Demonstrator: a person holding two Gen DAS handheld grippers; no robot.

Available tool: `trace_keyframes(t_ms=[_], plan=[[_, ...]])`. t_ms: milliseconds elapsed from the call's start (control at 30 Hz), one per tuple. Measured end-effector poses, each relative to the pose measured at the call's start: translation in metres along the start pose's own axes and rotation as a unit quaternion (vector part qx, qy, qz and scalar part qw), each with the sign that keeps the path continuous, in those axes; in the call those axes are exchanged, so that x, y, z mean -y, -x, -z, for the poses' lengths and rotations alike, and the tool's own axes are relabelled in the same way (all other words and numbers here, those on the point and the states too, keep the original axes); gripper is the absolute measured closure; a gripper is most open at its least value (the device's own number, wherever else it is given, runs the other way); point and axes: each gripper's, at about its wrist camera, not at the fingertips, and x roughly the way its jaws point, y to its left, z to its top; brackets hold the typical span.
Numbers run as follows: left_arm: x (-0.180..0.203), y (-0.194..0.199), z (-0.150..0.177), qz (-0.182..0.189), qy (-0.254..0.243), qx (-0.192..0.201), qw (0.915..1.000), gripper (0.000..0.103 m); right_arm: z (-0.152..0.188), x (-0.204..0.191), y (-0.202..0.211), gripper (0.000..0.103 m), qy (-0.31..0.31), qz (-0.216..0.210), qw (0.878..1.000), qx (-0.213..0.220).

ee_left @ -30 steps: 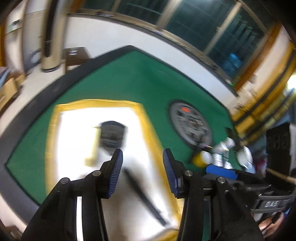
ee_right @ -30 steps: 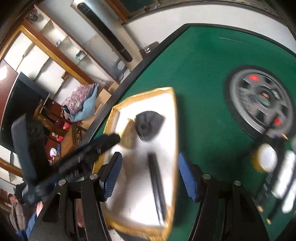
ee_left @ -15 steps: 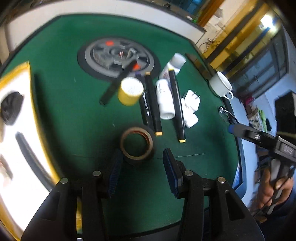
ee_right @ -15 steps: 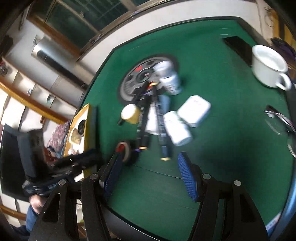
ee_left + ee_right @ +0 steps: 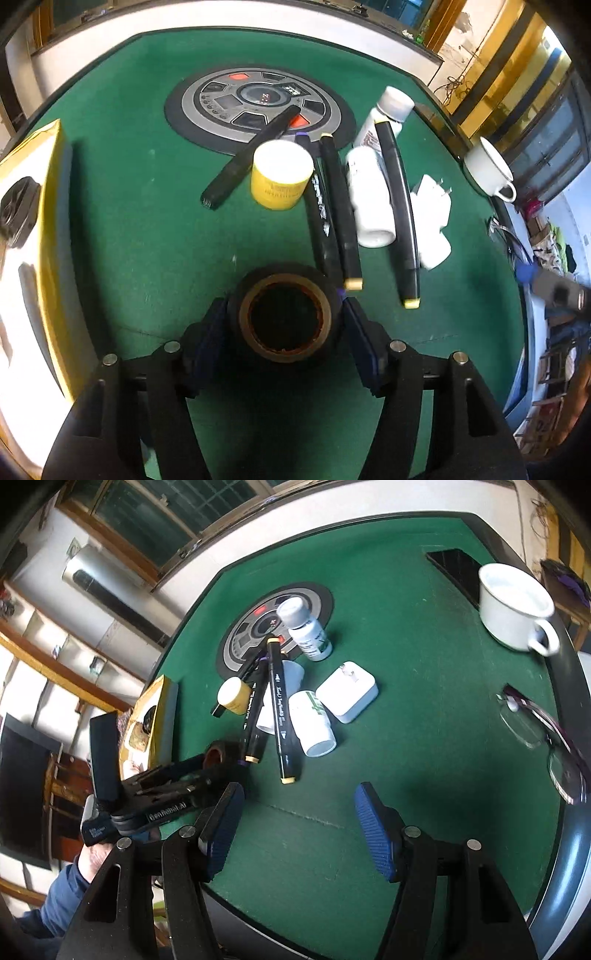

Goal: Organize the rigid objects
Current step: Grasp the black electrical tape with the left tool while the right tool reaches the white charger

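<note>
Straddling a roll of tape (image 5: 284, 314) on the green table (image 5: 147, 229), the left gripper (image 5: 282, 325) points steeply down, its jaws opening with the roll between the blue pads; whether the pads touch its sides cannot be told. Beyond the roll lies a heap: four black markers (image 5: 338, 210), two white bottles (image 5: 369, 199), one yellow jar (image 5: 280, 173) and one white plug adapter (image 5: 434, 221). One white mug (image 5: 515, 605) stands near the far right edge, and one pair of glasses (image 5: 546, 734) lies near the right rim. One yellow-edged tray (image 5: 55, 221) sits well to the left, holding small dark items. The right gripper (image 5: 299, 830) hangs tilted downward over bare felt, jaws half-wide and empty, the heap just ahead of its tips. A hand and blue sleeve (image 5: 70, 886) show behind the left tool.
</note>
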Motion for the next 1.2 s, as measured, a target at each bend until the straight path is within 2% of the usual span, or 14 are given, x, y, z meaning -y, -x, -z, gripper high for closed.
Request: trace_keyframes(t_ms=[133, 233, 333, 467, 567, 667, 867, 967, 1067, 1200], plan=[[0.002, 0.011, 0.022, 0.004, 0.012, -0.006, 0.9999, 0.042, -0.020, -0.007, -0.013, 0.045, 0.028, 0.029, 0.999, 0.004], [0.005, 0.018, 0.037, 0.005, 0.009, -0.006, 0.9999, 0.042, -0.039, 0.008, -0.025, 0.045, 0.005, 0.042, 0.999, 0.000], [0.010, 0.020, 0.044, -0.003, -0.002, -0.004, 1.0000, 0.042, -0.056, 0.018, -0.045, 0.046, 0.026, 0.078, 0.996, -0.017], [0.009, 0.019, 0.048, -0.004, 0.002, -0.003, 1.0000, 0.042, -0.069, 0.021, -0.058, 0.046, 0.029, 0.075, 0.996, -0.025], [0.012, 0.019, 0.049, -0.013, -0.001, -0.002, 0.9999, 0.041, -0.080, 0.025, -0.070, 0.045, -0.003, 0.061, 0.998, -0.036], [0.014, 0.019, 0.050, -0.020, -0.003, -0.001, 0.9998, 0.041, -0.084, 0.028, -0.083, 0.045, -0.032, 0.082, 0.995, -0.050], [0.015, 0.020, 0.054, -0.022, -0.005, 0.002, 0.9997, 0.041, -0.066, 0.031, -0.080, 0.049, -0.002, 0.097, 0.992, -0.078], [0.015, 0.019, 0.054, -0.024, -0.009, 0.004, 0.9997, 0.041, -0.049, 0.040, -0.069, 0.049, 0.000, 0.080, 0.993, -0.087], [0.017, 0.019, 0.056, -0.029, -0.017, 0.005, 0.9994, 0.041, -0.028, 0.038, -0.060, 0.049, 0.039, 0.071, 0.992, -0.095], [0.019, 0.019, 0.057, -0.037, -0.026, 0.009, 0.9989, 0.041, -0.008, 0.033, -0.045, 0.048, 0.071, 0.099, 0.989, -0.086]])
